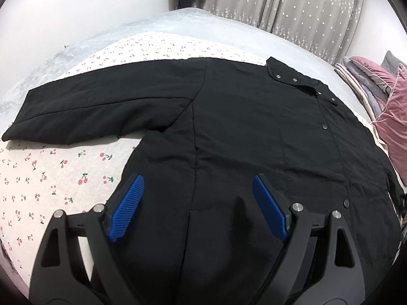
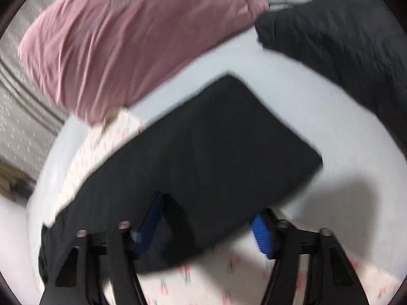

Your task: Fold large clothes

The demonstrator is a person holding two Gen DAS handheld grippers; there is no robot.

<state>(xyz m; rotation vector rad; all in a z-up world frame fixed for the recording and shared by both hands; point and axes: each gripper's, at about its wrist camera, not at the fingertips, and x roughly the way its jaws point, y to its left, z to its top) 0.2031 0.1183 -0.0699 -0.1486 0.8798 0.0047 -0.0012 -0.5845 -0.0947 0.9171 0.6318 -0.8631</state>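
- Left gripper [image 1: 198, 195]: jaws wide apart, holding nothing, hovering over the lower body of the jacket [image 1: 254, 132].
- Right gripper [image 2: 206, 218]: jaws look apart, straddling the right sleeve [image 2: 216, 147]. The frame is blurred, so I can't tell whether a pad touches the cloth; no clear grip.
- Jacket lies front-up and flat on the bed [image 1: 51, 172], snaps closed, left sleeve [image 1: 96, 106] stretched straight out to the side.
- Progress, my read: laid out and smoothed only. No fold is visible. Both sleeves and the body are still to fold.
- Left view only: whole torso, collar, snap line, left sleeve, curtain [image 1: 292, 5].
- Right view only: right sleeve cuff end, extended over the sheet edge; pink pillow [image 2: 127, 40] close behind it; dark bundle [image 2: 343, 45] at upper right, well apart.
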